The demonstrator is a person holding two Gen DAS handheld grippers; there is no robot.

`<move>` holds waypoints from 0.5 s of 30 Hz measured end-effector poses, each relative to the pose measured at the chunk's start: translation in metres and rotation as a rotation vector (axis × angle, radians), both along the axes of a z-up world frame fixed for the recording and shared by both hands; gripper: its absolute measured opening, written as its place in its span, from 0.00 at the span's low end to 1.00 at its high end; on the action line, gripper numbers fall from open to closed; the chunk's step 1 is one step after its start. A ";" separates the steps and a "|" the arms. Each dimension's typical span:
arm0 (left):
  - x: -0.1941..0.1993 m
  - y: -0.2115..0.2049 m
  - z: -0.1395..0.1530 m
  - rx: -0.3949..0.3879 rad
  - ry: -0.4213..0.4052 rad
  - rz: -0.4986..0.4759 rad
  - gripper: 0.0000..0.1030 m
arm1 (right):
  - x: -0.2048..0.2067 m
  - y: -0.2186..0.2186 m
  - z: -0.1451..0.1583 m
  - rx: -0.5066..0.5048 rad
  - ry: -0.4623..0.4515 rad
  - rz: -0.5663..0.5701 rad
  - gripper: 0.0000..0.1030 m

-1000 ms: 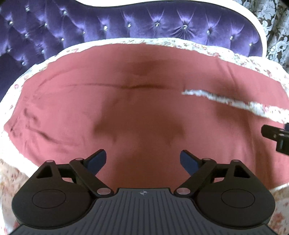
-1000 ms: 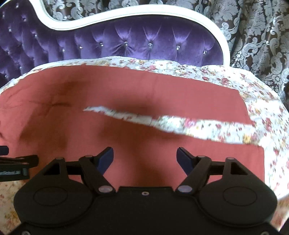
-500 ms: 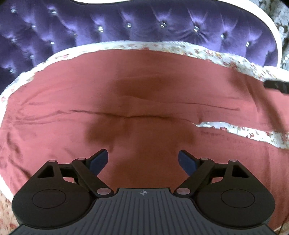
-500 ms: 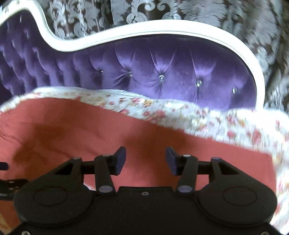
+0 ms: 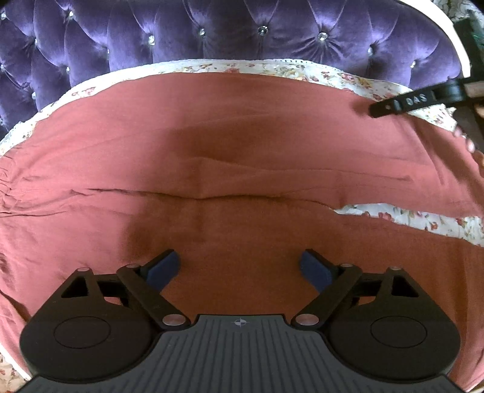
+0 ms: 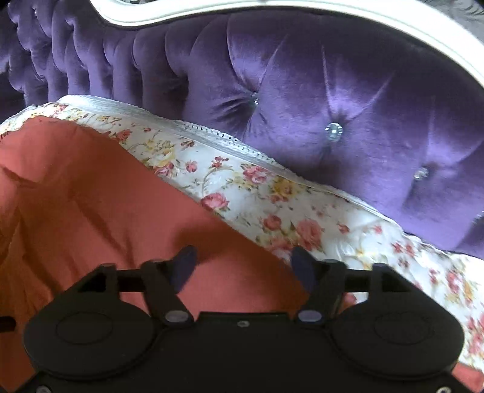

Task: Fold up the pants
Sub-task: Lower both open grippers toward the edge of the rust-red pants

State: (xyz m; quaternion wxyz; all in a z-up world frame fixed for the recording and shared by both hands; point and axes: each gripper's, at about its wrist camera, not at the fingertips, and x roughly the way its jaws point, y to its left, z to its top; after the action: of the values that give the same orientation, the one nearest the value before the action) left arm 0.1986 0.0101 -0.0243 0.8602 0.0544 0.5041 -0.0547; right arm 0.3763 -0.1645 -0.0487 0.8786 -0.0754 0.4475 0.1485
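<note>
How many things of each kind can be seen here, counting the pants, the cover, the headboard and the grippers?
Pants, reddish: 1
Floral cover: 1
Purple tufted headboard: 1
Grippers, both with open jaws: 2, left gripper and right gripper
Total: 5

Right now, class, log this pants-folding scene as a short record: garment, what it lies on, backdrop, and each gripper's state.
garment: rust-red pants, spread flat, legs side by side with a gap at the right
surface: floral cover showing around and between the legs
backdrop: purple tufted headboard with a white frame
left gripper: open, just opening, nothing between its jaws, above the pants
right gripper: open, just opening, nothing between its jaws, over the pants' far edge
</note>
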 end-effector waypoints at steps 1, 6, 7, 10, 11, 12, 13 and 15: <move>0.000 0.000 -0.001 0.002 -0.005 0.003 0.93 | 0.005 0.000 -0.003 -0.005 0.008 0.011 0.72; 0.003 0.004 -0.004 -0.008 0.004 0.006 1.00 | 0.014 -0.003 -0.007 0.004 0.009 0.081 0.75; 0.004 0.004 -0.003 -0.010 0.006 0.005 1.00 | 0.015 -0.003 -0.006 0.000 0.007 0.104 0.75; 0.004 0.003 -0.003 -0.007 0.006 0.006 1.00 | 0.016 -0.005 -0.007 0.026 0.026 0.151 0.74; 0.005 0.003 -0.003 -0.006 0.005 0.006 1.00 | 0.017 -0.006 -0.007 0.038 0.030 0.159 0.70; 0.005 0.003 -0.003 -0.006 0.006 0.007 1.00 | 0.016 -0.005 -0.006 0.049 0.035 0.167 0.64; 0.005 0.003 -0.003 -0.007 0.008 0.008 1.00 | 0.015 -0.005 -0.005 0.058 0.039 0.181 0.60; 0.006 0.003 -0.003 -0.013 0.013 0.009 1.00 | 0.012 -0.001 -0.001 0.071 0.050 0.201 0.38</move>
State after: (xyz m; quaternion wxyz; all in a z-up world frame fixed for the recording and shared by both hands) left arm 0.2044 0.0134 -0.0274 0.8575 0.0461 0.5095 -0.0546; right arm 0.3885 -0.1656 -0.0500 0.8500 -0.0850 0.4538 0.2536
